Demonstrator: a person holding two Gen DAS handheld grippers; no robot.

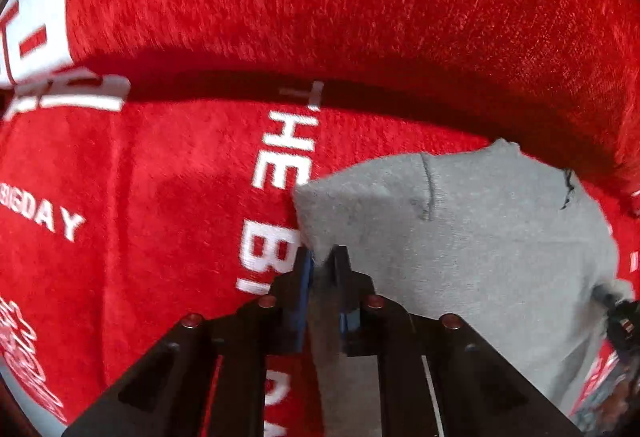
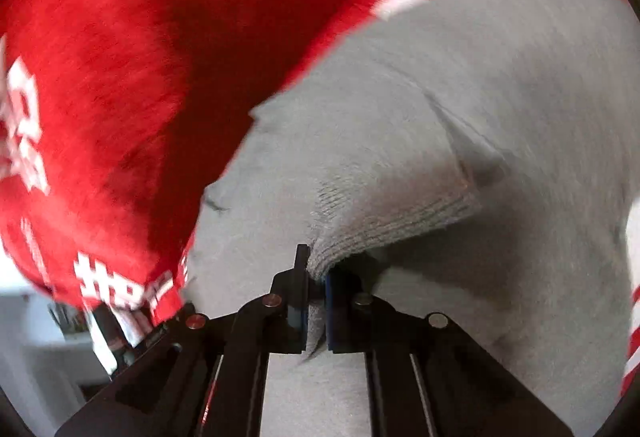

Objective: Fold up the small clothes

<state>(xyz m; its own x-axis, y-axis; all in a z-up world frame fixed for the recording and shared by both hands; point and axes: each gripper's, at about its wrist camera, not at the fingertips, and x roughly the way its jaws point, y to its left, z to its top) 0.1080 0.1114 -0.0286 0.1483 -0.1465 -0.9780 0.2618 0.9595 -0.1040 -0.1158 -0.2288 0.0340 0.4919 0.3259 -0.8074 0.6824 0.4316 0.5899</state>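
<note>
Left wrist: left gripper (image 1: 322,257) was clamped on the edge of the grey garment (image 1: 472,233), which spread toward 2 o'clock over the red printed blanket (image 1: 160,197); right wrist: right gripper (image 2: 316,269) pinched its ribbed hem (image 2: 384,225), grey cloth filling 1 to 5 o'clock.

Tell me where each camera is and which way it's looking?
Left wrist view: it sits on the left gripper, looking along its fingers at the grey cloth it pinches, lying on a red blanket; the other gripper peeks in at the right edge.
Right wrist view: it sits on the right gripper, looking at a ribbed edge of the grey cloth it pinches.
Both views show the cloth and blanket.
</note>
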